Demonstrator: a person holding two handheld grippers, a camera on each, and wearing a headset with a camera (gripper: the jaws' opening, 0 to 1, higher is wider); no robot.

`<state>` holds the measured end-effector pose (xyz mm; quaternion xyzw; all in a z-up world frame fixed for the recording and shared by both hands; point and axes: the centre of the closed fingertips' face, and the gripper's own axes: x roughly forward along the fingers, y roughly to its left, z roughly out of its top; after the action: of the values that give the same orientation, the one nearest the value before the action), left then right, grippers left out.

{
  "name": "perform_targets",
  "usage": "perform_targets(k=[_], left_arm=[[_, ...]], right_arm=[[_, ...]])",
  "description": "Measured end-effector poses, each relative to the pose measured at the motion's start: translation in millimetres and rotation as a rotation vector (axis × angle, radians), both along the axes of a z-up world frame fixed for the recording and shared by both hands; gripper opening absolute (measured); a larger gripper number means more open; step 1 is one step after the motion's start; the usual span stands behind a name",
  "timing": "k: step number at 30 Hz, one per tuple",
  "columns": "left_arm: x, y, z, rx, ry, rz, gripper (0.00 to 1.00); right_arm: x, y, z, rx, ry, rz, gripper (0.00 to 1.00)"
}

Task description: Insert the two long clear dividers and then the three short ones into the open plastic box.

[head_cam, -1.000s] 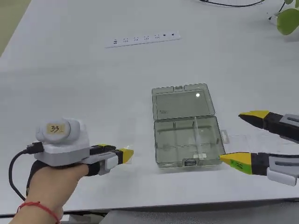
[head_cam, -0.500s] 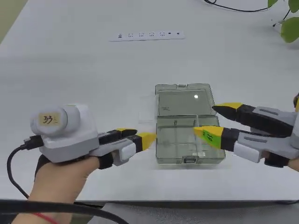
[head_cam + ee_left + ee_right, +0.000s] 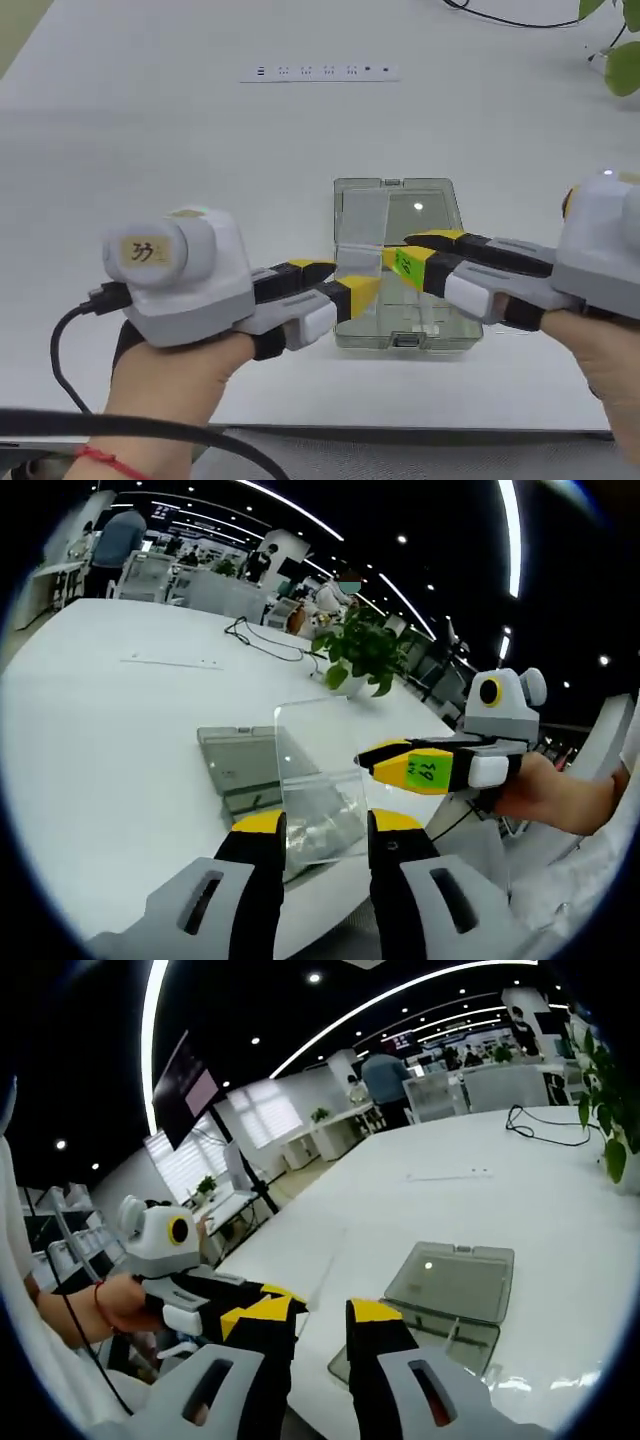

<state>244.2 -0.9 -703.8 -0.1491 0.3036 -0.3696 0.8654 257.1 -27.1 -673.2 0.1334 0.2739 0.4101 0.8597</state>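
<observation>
At the workbench, L gripper pinches a clear divider upright over the left side of the open plastic box, partly screening it. R gripper, jaws apart w/ nothing between, hangs over the box close by. A power strip lies well behind, and a plant sits at the far corner.

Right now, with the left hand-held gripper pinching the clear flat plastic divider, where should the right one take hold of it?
Probably its free far end, coming from the right. The clear flat plastic divider is a thin sheet with its near end pinched in the left hand-held gripper. The open right hand-held gripper sits beside that edge.
</observation>
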Motion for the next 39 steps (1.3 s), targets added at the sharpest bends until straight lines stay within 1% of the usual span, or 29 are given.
perform_targets(k=[3,4,6,7,8,10,12,16,19,21,22,23,24,26,28,30,32,33,34,36,37,38,39], left_arm=[[0.8,-2.2,0.8,0.007,-0.01,-0.008,0.3],[0.3,-3.8,2.1,0.009,-0.018,-0.015,0.3],[0.4,-5.6,2.6,0.013,-0.025,-0.021,0.3],[0.3,-6.6,3.4,0.02,-0.037,-0.03,0.3],[0.3,-7.0,3.3,0.025,-0.041,-0.034,0.3],[0.4,-7.0,3.5,0.029,-0.044,-0.037,0.3],[0.4,-7.1,4.2,0.031,-0.05,-0.042,0.3],[0.9,-7.2,3.5,0.039,-0.054,-0.044,0.3],[1.2,-7.7,3.5,0.04,-0.054,-0.041,0.31],[1.8,-7.9,3.9,0.043,-0.066,-0.04,0.31],[2.2,-9.0,4.6,0.036,-0.068,-0.04,0.32],[2.2,-10.5,4.9,0.023,-0.06,-0.038,0.33],[1.5,-11.6,3.1,0.02,-0.046,-0.041,0.35],[0.3,-13.5,4.6,0.019,-0.056,-0.047,0.38],[-1.1,-14.0,4.0,0.028,-0.055,-0.057,0.39],[-1.7,-14.1,3.8,0.026,-0.056,-0.064,0.4],[-2.7,-12.4,2.4,0.036,-0.06,-0.078,0.4],[-2.3,-8.5,1.6,0.051,-0.079,-0.084,0.42],[-2.8,-6.4,1.5,0.051,-0.081,-0.085,0.45],[-3.0,-1.0,1.2,0.045,-0.082,-0.086,0.48],[-2.5,4.1,1.6,0.048,-0.098,-0.089,0.49],[-2.7,6.5,1.2,0.053,-0.103,-0.094,0.5],[-2.8,10.2,-0.5,0.064,-0.116,-0.104,0.52]], right_arm=[[-1.2,4.2,-0.8,0.003,0.014,0.001,0.18],[-1.4,5.5,-0.6,0.007,0.018,-0.001,0.17],[-2.1,7.1,-1.1,0.012,0.033,-0.004,0.14],[-1.9,7.4,-0.7,0.016,0.034,-0.007,0.14],[-1.4,8.1,-0.9,0.015,0.038,-0.011,0.13],[-1.1,8.3,-0.8,0.017,0.04,-0.015,0.11],[-1.4,8.7,-2.0,0.017,0.052,-0.02,0.09],[-0.6,8.3,-4.6,0.021,0.069,-0.033,0.08],[-0.6,8.3,-4.4,0.026,0.085,-0.059,0.07],[0.0,7.8,-4.1,0.026,0.091,-0.077,0.07],[-0.2,8.4,-3.4,0.028,0.092,-0.081,0.06],[-0.6,8.8,-3.3,0.028,0.095,-0.083,0.06],[-1.1,9.6,-2.8,0.027,0.095,-0.085,0.06],[-1.5,10.8,-2.9,0.023,0.097,-0.083,0.06],[-1.7,11.3,-3.0,0.019,0.099,-0.081,0.06],[-0.8,10.6,-3.9,0.012,0.103,-0.084,0.06],[1.1,9.6,-3.5,0.015,0.111,-0.089,0.06],[3.0,8.5,-2.5,0.017,0.117,-0.096,0.06],[4.6,7.2,-2.5,0.012,0.119,-0.101,0.06],[8.1,4.0,-4.0,0.002,0.127,-0.114,0.06],[11.2,1.0,-6.4,0.001,0.152,-0.13,0.06],[13.0,0.1,-7.2,-0.002,0.154,-0.134,0.06],[18.3,-3.0,-9.7,-0.008,0.166,-0.139,0.06]])
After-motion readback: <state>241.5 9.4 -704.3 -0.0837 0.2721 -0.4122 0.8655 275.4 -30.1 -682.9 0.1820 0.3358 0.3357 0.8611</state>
